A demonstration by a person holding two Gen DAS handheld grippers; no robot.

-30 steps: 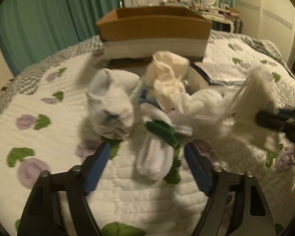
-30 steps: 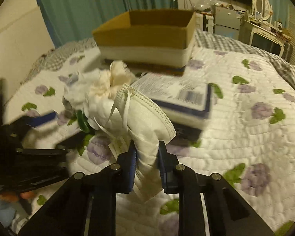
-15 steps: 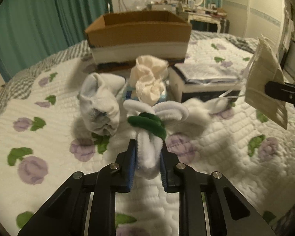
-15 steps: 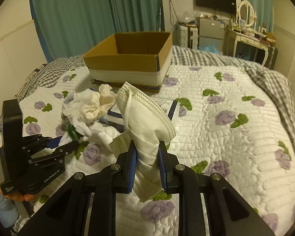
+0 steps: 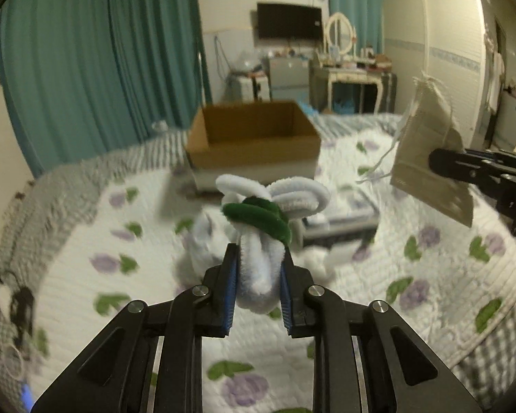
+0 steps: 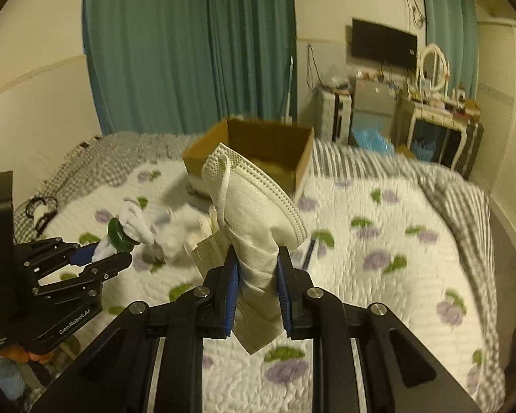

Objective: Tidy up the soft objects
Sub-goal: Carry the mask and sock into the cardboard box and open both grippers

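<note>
My left gripper (image 5: 258,268) is shut on a fluffy white bundle with a green band (image 5: 261,241) and holds it up above the bed. It also shows in the right wrist view (image 6: 127,230). My right gripper (image 6: 257,272) is shut on a white folded face mask (image 6: 254,206), raised in the air; the mask shows at the right of the left wrist view (image 5: 426,165). An open cardboard box (image 5: 254,141) stands on the bed beyond both; it also shows in the right wrist view (image 6: 254,151). More white soft items (image 6: 179,227) lie on the quilt.
The bed has a white quilt with purple flowers (image 6: 378,241) and a grey checked edge. A flat dark-edged box (image 5: 340,223) lies on the quilt near the pile. Teal curtains (image 6: 189,51), a dresser and a television stand behind.
Both grippers have risen from the bed with their loads. The bundle is lifted off the pile, and the box now sits lower and farther in both views.
</note>
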